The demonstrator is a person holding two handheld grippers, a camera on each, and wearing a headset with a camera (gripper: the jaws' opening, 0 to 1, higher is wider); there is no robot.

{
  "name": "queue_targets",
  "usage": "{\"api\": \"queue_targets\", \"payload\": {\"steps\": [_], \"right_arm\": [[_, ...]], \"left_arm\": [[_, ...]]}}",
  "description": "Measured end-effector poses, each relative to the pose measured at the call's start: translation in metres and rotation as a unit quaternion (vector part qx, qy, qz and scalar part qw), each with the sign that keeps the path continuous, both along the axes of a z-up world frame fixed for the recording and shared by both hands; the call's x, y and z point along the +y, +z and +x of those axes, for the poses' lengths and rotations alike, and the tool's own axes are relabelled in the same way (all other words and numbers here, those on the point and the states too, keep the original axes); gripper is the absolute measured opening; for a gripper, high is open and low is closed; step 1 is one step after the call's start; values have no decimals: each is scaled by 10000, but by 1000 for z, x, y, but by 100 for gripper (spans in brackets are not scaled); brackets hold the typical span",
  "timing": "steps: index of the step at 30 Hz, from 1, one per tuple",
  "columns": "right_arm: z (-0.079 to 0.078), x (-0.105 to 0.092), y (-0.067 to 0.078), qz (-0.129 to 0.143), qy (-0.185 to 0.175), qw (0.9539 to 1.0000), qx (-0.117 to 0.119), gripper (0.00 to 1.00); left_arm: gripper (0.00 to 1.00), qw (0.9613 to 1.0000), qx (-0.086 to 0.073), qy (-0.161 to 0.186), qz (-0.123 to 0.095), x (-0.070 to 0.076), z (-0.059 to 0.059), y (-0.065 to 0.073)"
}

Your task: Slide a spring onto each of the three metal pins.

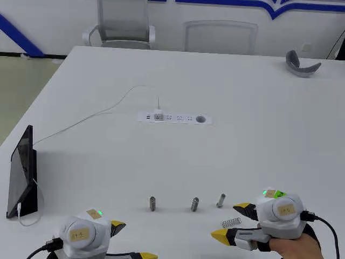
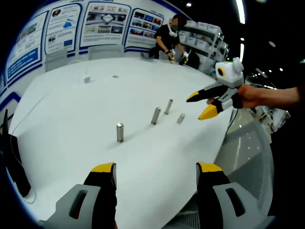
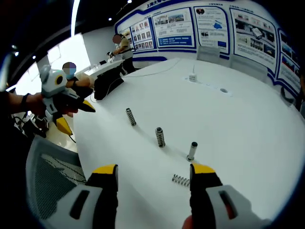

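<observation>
My right tool (image 3: 153, 170), jaws apart, should pinch the loose spring (image 3: 180, 180) mid-length, then tip it upright over the bare pin (image 3: 191, 150).

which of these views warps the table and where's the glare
Both gripper views bow the table edge, fisheye; the head view keeps it straight. Glare: a ceiling light blows out in the left gripper view, a light strip in the right gripper view.
</observation>
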State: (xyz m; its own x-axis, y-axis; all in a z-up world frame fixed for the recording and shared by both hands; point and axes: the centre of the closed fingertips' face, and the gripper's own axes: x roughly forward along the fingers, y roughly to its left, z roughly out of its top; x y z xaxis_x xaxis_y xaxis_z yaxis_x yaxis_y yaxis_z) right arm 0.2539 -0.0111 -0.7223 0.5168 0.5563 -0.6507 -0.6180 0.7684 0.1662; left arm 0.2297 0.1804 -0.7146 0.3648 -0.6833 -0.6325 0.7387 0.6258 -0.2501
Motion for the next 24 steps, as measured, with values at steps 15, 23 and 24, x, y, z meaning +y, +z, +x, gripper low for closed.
{"api": "queue_targets", "payload": {"steps": [15, 23, 24], "right_arm": [[-18, -40, 1, 216, -494, 9985, 17, 72], [-29, -59, 0, 301, -668, 9973, 94, 75], [-29, -61, -1, 322, -686, 9971, 102, 75]], "left_arm": [[70, 9997, -22, -247, 45, -30, 0, 1], [70, 9989, 11, -459, 58, -54, -4, -2], [70, 9988, 12, -490, 59, -58, -4, -3]]}}
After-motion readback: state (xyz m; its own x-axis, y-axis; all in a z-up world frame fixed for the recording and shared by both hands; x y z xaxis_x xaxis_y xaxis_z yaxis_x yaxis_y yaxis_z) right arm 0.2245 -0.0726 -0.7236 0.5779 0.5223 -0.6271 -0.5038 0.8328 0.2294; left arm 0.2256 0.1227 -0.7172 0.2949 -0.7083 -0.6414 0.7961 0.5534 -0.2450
